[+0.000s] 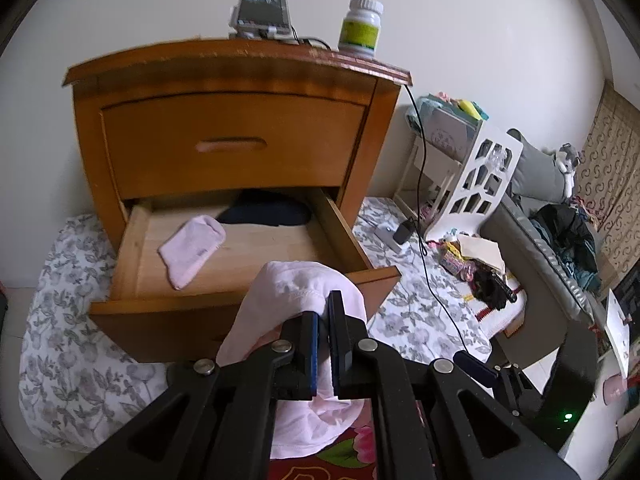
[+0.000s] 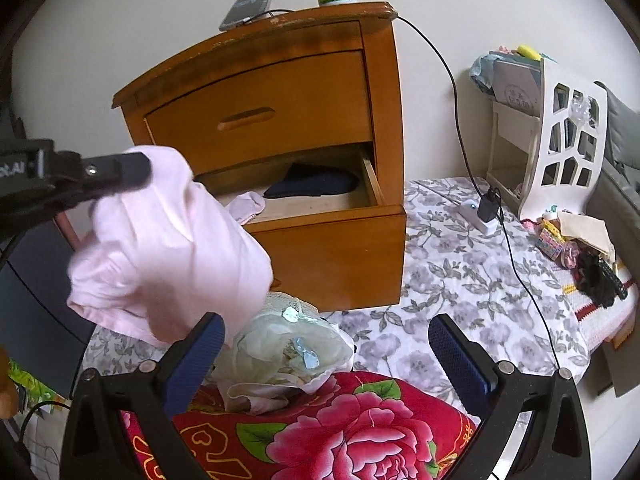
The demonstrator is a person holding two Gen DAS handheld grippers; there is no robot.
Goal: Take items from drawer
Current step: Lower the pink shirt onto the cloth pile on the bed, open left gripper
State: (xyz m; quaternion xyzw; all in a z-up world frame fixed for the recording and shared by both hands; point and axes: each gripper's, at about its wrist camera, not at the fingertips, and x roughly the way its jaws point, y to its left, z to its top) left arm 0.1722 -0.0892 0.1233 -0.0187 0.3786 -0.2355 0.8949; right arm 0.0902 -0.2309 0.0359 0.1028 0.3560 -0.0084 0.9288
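The wooden nightstand's lower drawer is pulled out. Inside lie a pink sock and a dark blue garment. My left gripper is shut on a pale pink cloth, held in the air in front of the drawer. The right gripper stands open and holds nothing, low over a pale green lacy garment that rests on a red floral cushion.
On the nightstand top stand a white pill bottle and a phone on a stand, with a black cable running down to a charger. A white rack and loose clutter sit at right on the floral sheet.
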